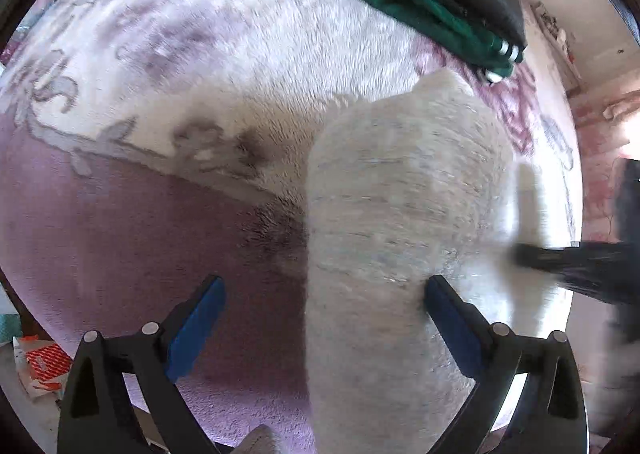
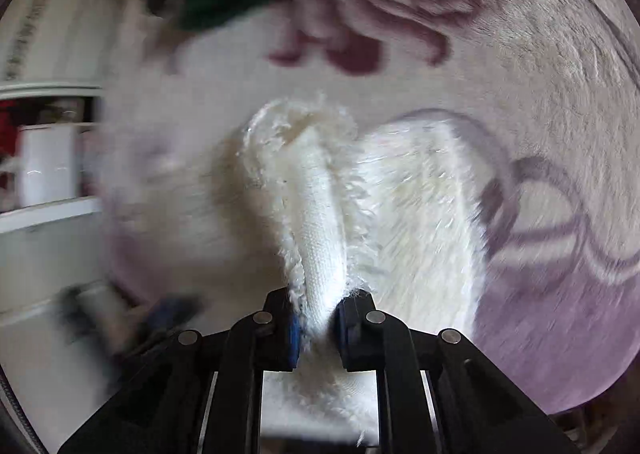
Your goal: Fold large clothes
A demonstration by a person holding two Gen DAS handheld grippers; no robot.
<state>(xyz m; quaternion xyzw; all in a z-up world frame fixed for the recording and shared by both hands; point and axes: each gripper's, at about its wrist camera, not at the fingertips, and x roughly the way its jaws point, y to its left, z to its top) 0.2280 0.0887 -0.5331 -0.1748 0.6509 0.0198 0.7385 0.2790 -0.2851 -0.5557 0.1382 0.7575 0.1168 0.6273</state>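
blanket: a plush cover (image 1: 168, 65) in cream and mauve, with a floral print, fills both views.
white garment: a fluffy white piece (image 1: 400, 189) lies on the blanket, one fold (image 2: 320, 221) lifted.
dark pile: green and black clothes (image 1: 432, 9) sit at the blanket's far edge.
left gripper: its jaws (image 1: 324, 302) spread wide over the garment's edge, gripping nothing.
right gripper: its jaws (image 2: 318, 318) pinch the raised white fold.
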